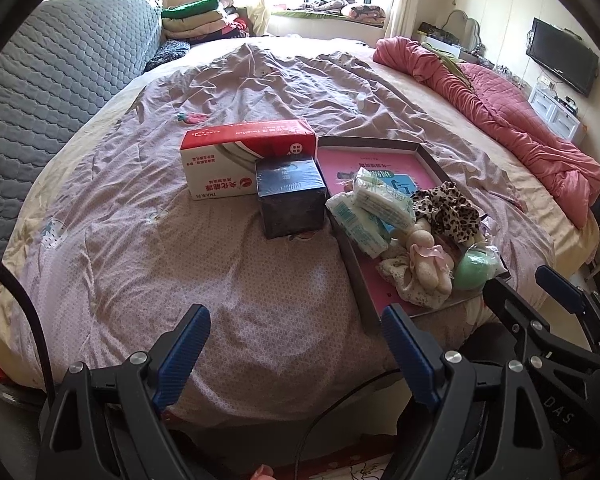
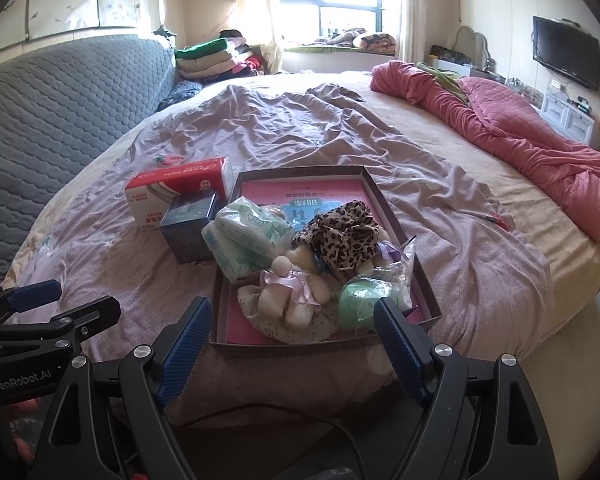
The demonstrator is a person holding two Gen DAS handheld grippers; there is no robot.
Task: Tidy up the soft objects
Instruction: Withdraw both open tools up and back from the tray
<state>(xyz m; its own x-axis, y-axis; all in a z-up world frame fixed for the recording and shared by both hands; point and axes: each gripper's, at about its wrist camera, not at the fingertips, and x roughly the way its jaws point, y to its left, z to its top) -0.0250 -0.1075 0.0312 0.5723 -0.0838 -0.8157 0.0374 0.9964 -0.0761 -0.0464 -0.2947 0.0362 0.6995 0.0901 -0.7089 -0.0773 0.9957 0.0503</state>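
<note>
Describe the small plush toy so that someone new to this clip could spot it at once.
On the bed lies a shallow dark tray with a pink floor. Near its front edge, between the tissue packs and the green ball, lies the plush toy. It alone is cream, with a pink ribbon bow.

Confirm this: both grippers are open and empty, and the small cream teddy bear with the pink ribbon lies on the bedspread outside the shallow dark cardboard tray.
Wrong on one point. The small cream teddy bear with the pink ribbon lies inside the shallow dark cardboard tray, beside the green ball, as the right wrist view shows. The left gripper and right gripper are open and empty.
</note>
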